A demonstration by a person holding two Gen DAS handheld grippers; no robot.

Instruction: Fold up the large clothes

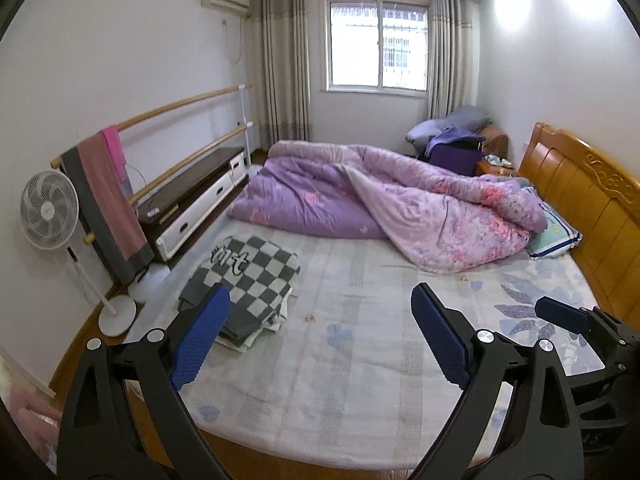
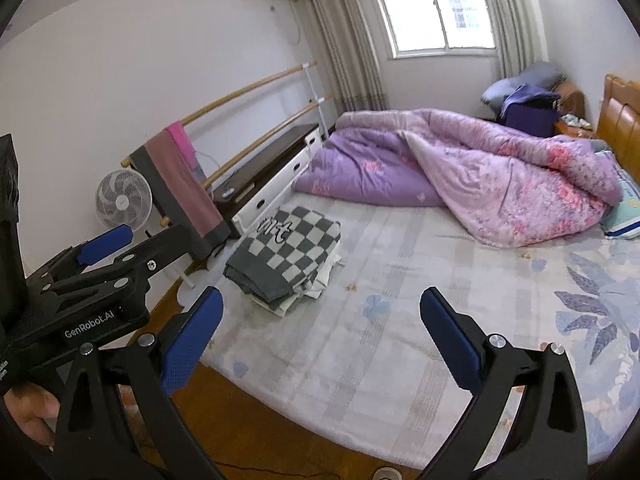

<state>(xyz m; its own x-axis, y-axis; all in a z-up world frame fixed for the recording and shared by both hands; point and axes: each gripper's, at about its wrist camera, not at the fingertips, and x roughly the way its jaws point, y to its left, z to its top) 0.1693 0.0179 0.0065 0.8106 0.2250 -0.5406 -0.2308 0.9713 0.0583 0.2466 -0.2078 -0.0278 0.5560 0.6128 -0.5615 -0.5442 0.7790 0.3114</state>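
A fan [image 1: 49,209] stands off the bed's [image 1: 360,344] left edge; on the bed's left side lies the folded checkered garment [image 1: 244,276] atop a stack, a purple quilt [image 1: 384,200] behind it. Left gripper [image 1: 320,336] and right gripper [image 2: 320,336] hover spread wide, empty. Only the right view shows a hand [image 2: 30,412] holding the left gripper
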